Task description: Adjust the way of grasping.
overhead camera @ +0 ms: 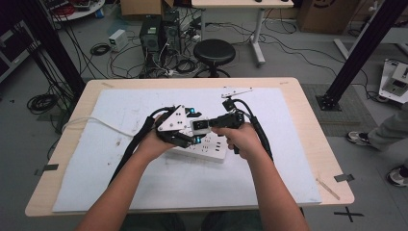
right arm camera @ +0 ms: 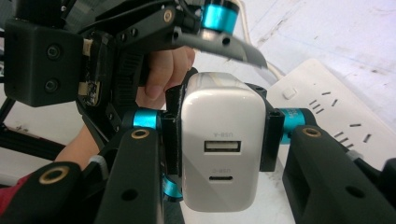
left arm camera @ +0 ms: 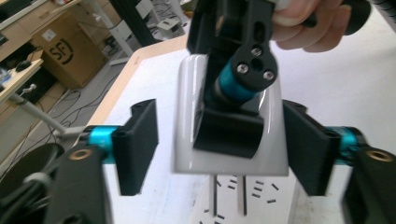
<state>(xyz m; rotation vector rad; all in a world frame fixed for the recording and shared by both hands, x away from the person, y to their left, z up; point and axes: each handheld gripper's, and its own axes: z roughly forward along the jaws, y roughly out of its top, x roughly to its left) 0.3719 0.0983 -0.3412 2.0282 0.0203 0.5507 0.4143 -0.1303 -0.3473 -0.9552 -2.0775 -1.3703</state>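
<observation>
White USB charger point(right arm camera: 223, 140), glossy hard plastic, probably light and slippery, hanging just above a white power strip point(overhead camera: 208, 147). Clamped at its flat sides by right gripper point(right arm camera: 223, 135). Flanked by left gripper point(left arm camera: 219, 149), pads parted and clear of it. Best held across those flat sides.

**Three views on one charger**

The table point(overhead camera: 298, 144) is viewed from above. Close behind each pair of tongs a camera is carried; the white charger point(right arm camera: 223, 140) between the facing tongs is shared by all views.
</observation>
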